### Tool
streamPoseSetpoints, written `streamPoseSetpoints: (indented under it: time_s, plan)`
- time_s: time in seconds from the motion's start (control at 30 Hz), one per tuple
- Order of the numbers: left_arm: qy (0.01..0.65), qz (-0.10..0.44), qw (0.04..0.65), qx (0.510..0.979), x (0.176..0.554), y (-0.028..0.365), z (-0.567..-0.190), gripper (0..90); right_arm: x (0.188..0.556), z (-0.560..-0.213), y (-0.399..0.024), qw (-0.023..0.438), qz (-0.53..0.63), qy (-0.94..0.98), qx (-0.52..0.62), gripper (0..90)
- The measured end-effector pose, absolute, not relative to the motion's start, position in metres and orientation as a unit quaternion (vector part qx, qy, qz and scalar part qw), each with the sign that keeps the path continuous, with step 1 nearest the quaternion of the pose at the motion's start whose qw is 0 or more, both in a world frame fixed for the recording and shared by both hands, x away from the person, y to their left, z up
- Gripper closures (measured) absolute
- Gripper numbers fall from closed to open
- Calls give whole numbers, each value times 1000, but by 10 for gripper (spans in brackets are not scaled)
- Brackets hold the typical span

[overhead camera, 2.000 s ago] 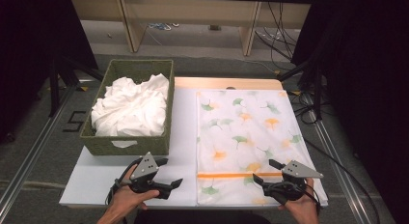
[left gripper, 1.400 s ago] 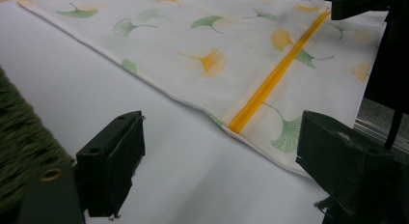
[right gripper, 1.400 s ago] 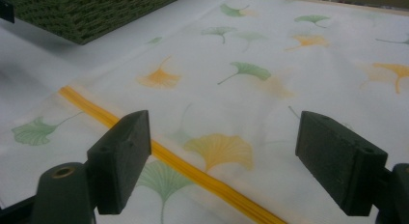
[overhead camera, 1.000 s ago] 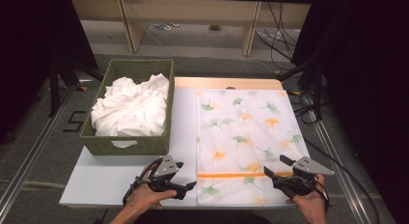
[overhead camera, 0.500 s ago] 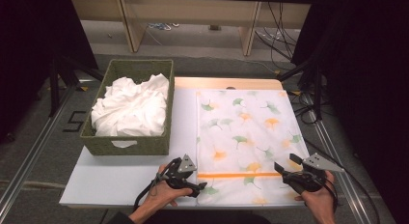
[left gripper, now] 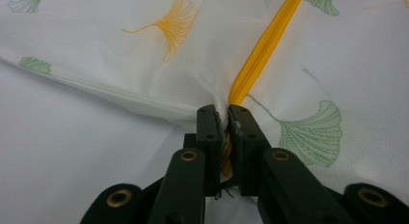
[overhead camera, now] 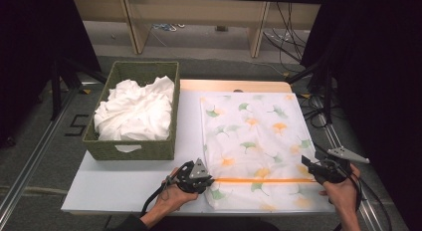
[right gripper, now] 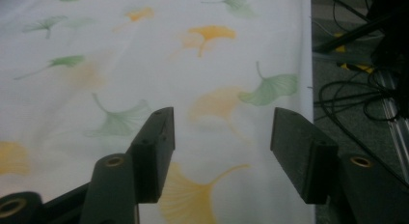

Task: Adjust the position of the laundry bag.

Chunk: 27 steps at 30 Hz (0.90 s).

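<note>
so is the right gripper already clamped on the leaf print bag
No: in the right gripper view the right gripper has its jaws apart above the leaf-print bag, with nothing pinched between them.

The left black hand-held gripper [overhead camera: 205, 180] lies low near the front edge of the counter, pointing to the right in the high view. The person's left hand [overhead camera: 171, 196] holds it from below, and the forearm comes in from the bottom edge. Its jaws have just been closing and now pinch the end of the orange zip strip [left gripper: 255, 60]. The right black hand-held gripper [overhead camera: 307, 165] points to the left, held by the right hand [overhead camera: 343, 188]. Its jaws have been closing but stand well apart, nothing between them.
</note>
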<state>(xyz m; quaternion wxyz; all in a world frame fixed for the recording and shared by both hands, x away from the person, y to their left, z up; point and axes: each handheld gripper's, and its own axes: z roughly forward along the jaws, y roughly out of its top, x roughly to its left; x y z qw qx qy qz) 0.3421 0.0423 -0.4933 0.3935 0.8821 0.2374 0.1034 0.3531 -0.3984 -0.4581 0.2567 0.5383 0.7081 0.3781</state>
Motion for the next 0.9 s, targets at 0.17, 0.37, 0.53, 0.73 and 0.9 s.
streamPoseSetpoints:
  time_s: [0.17, 0.37, 0.53, 0.73, 0.9]
  plan:
    - [238, 109, 386, 885, 345, 48, -491, 833, 375, -464, -412, 230, 362, 710, 558, 457]
    - [235, 105, 386, 886, 346, 50, -491, 832, 403, -471, -414, 218, 337, 717, 570, 515]
    - [240, 104, 387, 884, 346, 50, -492, 832, 414, -483, -409, 211, 318, 723, 576, 603]
    - [242, 104, 385, 884, 346, 52, -490, 833, 418, -482, -406, 222, 315, 746, 544, 852]
    - [257, 105, 392, 877, 348, 62, -486, 835, 425, -477, -391, 231, 334, 752, 519, 897]
